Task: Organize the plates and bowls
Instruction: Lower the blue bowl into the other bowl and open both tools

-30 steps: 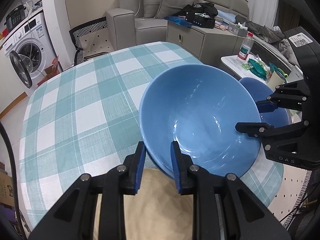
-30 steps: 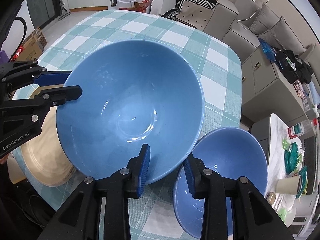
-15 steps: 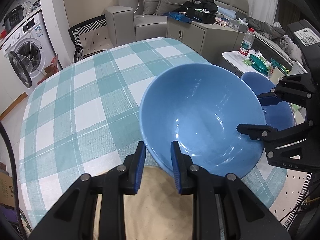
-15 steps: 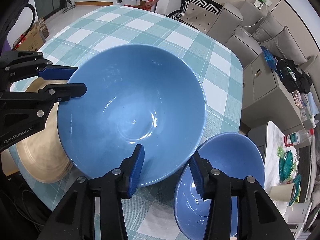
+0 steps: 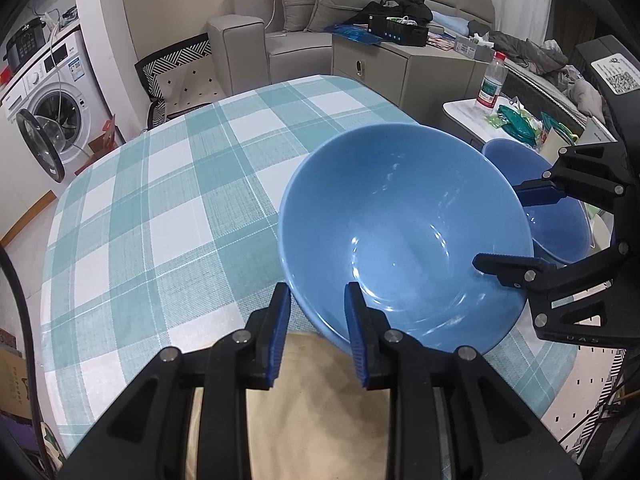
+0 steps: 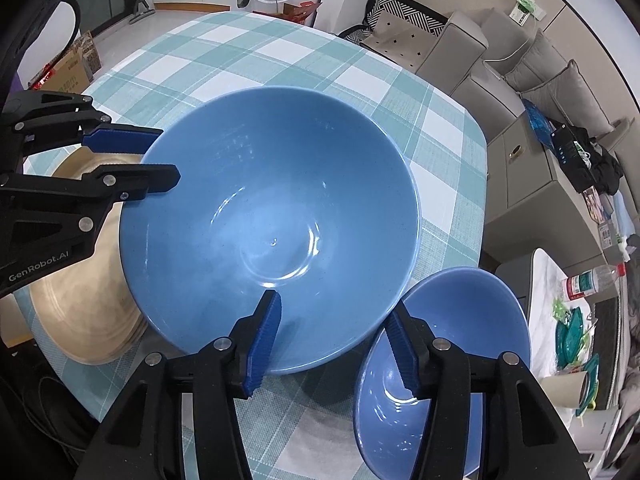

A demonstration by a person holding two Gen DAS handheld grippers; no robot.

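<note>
A large blue bowl (image 5: 400,232) (image 6: 272,216) stands on the teal checked tablecloth (image 5: 160,220), its near-left side over a round beige plate (image 5: 320,400) (image 6: 80,312). My left gripper (image 5: 316,320) (image 6: 168,156) pinches the bowl's rim, one finger inside and one outside, and its jaws are just starting to open. My right gripper (image 6: 336,332) (image 5: 496,226) straddles the opposite rim. Its jaws are opening and the pads stand clear of the rim. A smaller blue bowl (image 6: 452,352) (image 5: 556,228) sits close by on the right, partly under the right gripper's outer finger.
The table's rounded edge runs just past the small bowl. Beyond it stand a low white side table with a plastic bottle (image 5: 490,84) and green packets, a grey cabinet (image 5: 400,64) and a sofa. A washing machine (image 5: 52,120) stands at the far left.
The right gripper's jaws have spread apart and come off the large bowl's rim. The left jaws have widened a trace. The bowl has stayed in place.
</note>
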